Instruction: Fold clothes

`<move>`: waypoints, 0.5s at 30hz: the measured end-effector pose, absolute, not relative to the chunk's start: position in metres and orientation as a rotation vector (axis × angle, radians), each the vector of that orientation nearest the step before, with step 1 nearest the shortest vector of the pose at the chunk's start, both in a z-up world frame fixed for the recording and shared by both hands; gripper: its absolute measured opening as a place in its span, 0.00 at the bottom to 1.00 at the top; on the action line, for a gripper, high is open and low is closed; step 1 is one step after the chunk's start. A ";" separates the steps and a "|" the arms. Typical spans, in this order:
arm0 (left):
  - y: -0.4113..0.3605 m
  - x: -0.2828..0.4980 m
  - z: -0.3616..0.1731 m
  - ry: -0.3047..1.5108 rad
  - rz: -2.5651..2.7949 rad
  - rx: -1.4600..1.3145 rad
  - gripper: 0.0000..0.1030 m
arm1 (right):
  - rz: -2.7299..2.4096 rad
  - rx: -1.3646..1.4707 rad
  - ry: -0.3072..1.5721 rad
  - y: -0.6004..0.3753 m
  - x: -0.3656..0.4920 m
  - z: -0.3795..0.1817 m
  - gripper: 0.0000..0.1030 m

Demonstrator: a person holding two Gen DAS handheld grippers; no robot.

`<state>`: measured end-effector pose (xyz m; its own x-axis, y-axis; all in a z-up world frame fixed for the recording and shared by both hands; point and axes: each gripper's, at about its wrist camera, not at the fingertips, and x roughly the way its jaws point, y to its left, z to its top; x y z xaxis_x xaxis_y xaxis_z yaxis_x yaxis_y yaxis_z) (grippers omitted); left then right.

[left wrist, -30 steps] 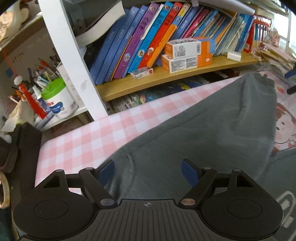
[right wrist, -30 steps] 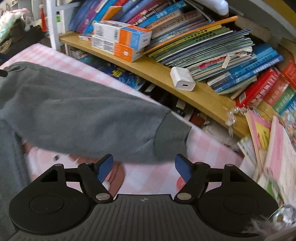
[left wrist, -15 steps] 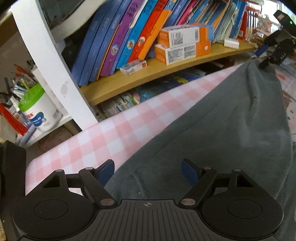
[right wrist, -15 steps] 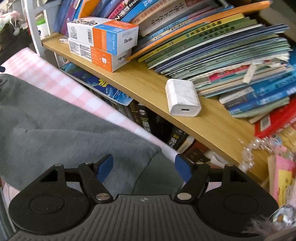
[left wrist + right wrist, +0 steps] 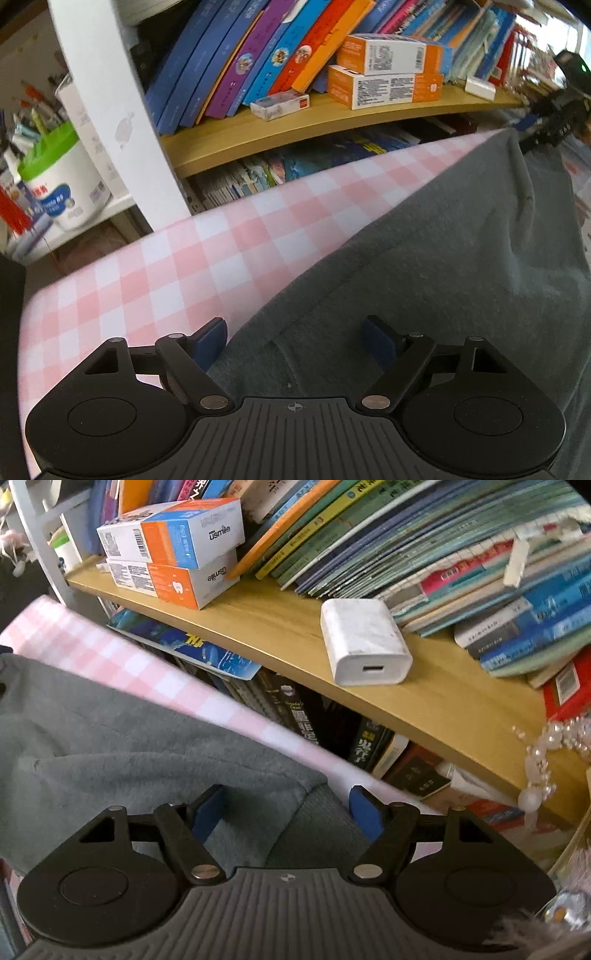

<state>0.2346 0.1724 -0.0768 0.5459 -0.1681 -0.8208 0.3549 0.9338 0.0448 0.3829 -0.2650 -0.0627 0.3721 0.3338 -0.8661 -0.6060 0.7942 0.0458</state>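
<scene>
A grey sweatshirt (image 5: 424,266) lies on a pink-and-white checked cloth (image 5: 192,258). My left gripper (image 5: 293,345) is open, low over the garment's near edge, with the fabric between its blue pads. My right gripper (image 5: 286,812) is open over the ribbed cuff (image 5: 314,834) of the grey sleeve (image 5: 110,746), and the cuff lies between its pads. The right gripper also shows far right in the left wrist view (image 5: 554,122).
A wooden shelf (image 5: 443,701) runs along the table's far edge, carrying books (image 5: 258,62), orange-and-white boxes (image 5: 173,550) and a white charger (image 5: 364,642). More books sit under it. A white post (image 5: 122,110) and a green-lidded tub (image 5: 59,177) stand at the left.
Both grippers have moved forward and lower over the garment. The right one has closed in on the sleeve cuff, and the left on the garment's edge. Both stay open.
</scene>
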 end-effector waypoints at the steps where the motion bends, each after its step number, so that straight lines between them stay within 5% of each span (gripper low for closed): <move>1: 0.173 0.235 -0.077 0.946 -0.316 0.212 0.81 | 0.616 -0.302 1.026 -0.266 0.382 -0.062 0.66; 3: 0.172 0.235 -0.077 0.951 -0.327 0.207 0.79 | 0.620 -0.303 1.031 -0.267 0.380 -0.060 0.56; 5: 0.172 0.235 -0.076 0.964 -0.344 0.203 0.77 | 0.622 -0.295 1.039 -0.269 0.378 -0.057 0.31; 8: 0.170 0.234 -0.073 0.979 -0.378 0.212 0.60 | 0.612 -0.304 1.041 -0.271 0.371 -0.054 0.24; 12: 0.173 0.229 -0.064 0.991 -0.409 0.213 0.16 | 0.578 -0.356 1.007 -0.269 0.352 -0.049 0.21; 15: 0.179 0.219 -0.049 0.962 -0.416 0.203 0.12 | 0.557 -0.376 0.949 -0.271 0.332 -0.037 0.20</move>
<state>0.2191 0.1788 -0.0494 0.5008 -0.2528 -0.8278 0.4305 0.9025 -0.0152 0.3320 -0.2713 -0.0369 0.4597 0.2807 -0.8426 -0.5991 0.7983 -0.0609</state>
